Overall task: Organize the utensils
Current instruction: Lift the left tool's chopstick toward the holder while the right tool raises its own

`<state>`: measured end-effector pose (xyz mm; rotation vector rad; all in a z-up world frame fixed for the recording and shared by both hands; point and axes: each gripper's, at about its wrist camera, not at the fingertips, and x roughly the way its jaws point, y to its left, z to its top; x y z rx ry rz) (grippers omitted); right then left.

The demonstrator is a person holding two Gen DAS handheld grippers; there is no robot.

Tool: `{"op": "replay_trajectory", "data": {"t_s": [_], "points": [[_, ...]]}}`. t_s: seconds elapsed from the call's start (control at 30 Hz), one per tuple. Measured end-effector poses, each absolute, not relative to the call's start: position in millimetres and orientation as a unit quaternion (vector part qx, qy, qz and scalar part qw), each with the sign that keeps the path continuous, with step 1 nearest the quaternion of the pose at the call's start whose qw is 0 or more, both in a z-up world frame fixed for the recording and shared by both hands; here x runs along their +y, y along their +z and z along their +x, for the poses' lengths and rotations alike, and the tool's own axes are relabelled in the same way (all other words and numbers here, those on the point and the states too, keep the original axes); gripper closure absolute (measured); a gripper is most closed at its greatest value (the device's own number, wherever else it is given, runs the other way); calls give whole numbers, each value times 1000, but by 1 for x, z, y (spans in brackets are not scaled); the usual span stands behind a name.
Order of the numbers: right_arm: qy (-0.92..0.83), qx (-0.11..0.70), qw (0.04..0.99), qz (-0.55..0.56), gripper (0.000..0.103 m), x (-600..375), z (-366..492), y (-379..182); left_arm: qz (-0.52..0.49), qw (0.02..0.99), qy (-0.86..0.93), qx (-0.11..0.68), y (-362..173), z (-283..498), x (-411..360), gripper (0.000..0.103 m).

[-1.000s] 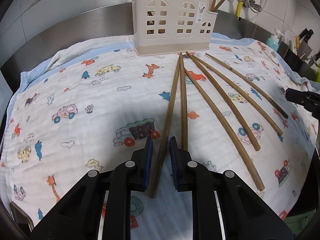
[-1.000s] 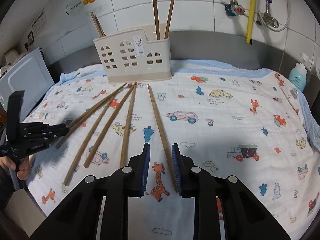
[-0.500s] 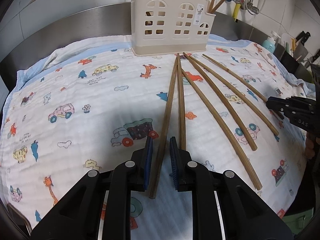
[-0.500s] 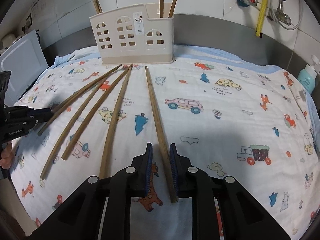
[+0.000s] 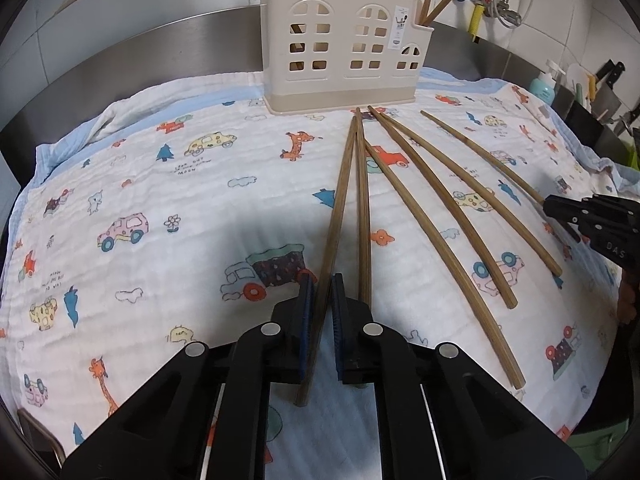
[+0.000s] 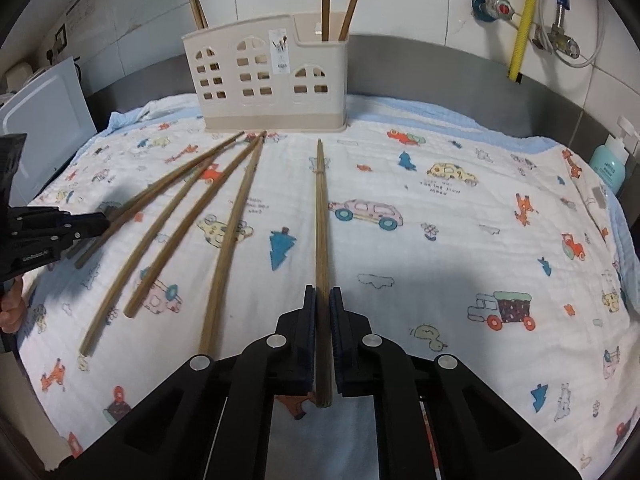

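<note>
Several long wooden chopsticks lie fanned on a cartoon-print cloth (image 5: pixel 160 200) in front of a cream utensil holder (image 5: pixel 340 52). The holder has a few chopsticks standing in it. My left gripper (image 5: pixel 321 286) is closing, and its blue pads press on the leftmost chopstick (image 5: pixel 340 200) near its close end. My right gripper (image 6: pixel 323 296) is closing too, pads tight against the rightmost chopstick (image 6: pixel 320 220). Both held sticks still lie along the cloth. Each gripper shows in the other's view, the left gripper (image 6: pixel 106 222) and the right gripper (image 5: pixel 546 204).
Three loose chopsticks, among them (image 6: pixel 228 240), lie between the two held ones. A steel backsplash and tiled wall stand behind the holder (image 6: pixel 272 80). A teal soap bottle (image 6: pixel 608 160) and knives (image 5: pixel 608 76) sit at the right, a white appliance (image 6: pixel 44 128) at the left.
Both pairs of jaws narrowed from a small gap onto their chopsticks. The right gripper came in over the rightmost stick, which now runs straight between its pads.
</note>
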<state>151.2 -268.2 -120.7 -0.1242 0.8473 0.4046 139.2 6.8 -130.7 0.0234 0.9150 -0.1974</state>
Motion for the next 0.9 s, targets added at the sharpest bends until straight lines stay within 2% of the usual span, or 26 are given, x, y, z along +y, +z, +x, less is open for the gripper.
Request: {"op": "replay_trajectory", "data": {"t_s": [0.53, 0.9], "points": [[211, 353, 911, -37, 96, -261, 138, -60, 12, 887, -98, 451, -130, 140, 2, 96], [218, 316, 923, -25, 96, -258, 148, -17, -8, 903, -105, 416, -95, 141, 10, 97]]}}
